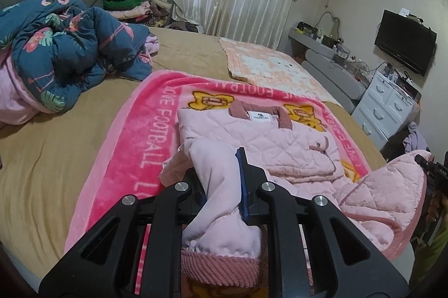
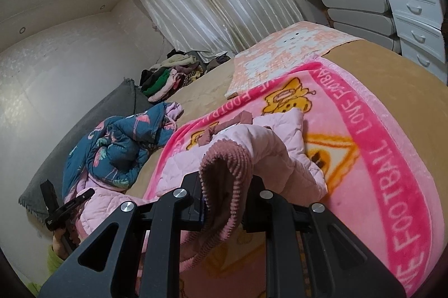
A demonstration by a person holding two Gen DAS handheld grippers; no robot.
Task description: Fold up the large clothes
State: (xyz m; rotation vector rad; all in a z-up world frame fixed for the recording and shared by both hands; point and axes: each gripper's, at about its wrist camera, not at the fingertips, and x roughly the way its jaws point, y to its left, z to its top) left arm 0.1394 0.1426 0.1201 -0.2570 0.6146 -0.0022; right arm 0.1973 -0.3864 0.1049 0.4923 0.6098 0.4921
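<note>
A pale pink quilted jacket point(image 1: 252, 138) lies partly folded on a pink "LOVE FOOTBALL" blanket point(image 1: 145, 141), collar towards the far side. My left gripper point(image 1: 221, 180) is shut on the jacket's lower part, with pale lining and a dusty-pink ribbed hem point(image 1: 218, 267) hanging between the jaws. My right gripper point(image 2: 224, 200) is shut on another part of the jacket point(image 2: 280, 146), its ribbed band point(image 2: 224, 177) draped over the jaws. The other gripper shows at the right edge of the left wrist view point(image 1: 431, 174) and at the lower left of the right wrist view point(image 2: 64, 208).
The blanket lies on a tan bed point(image 1: 56, 135). A bundled blue floral quilt point(image 1: 64, 51) is at the left, a pile of clothes point(image 1: 131, 4) at the far corner, and a peach cat-print mat point(image 1: 268, 68) beyond the blanket. White drawers point(image 1: 386, 104) and a wall TV point(image 1: 403, 40) stand right of the bed.
</note>
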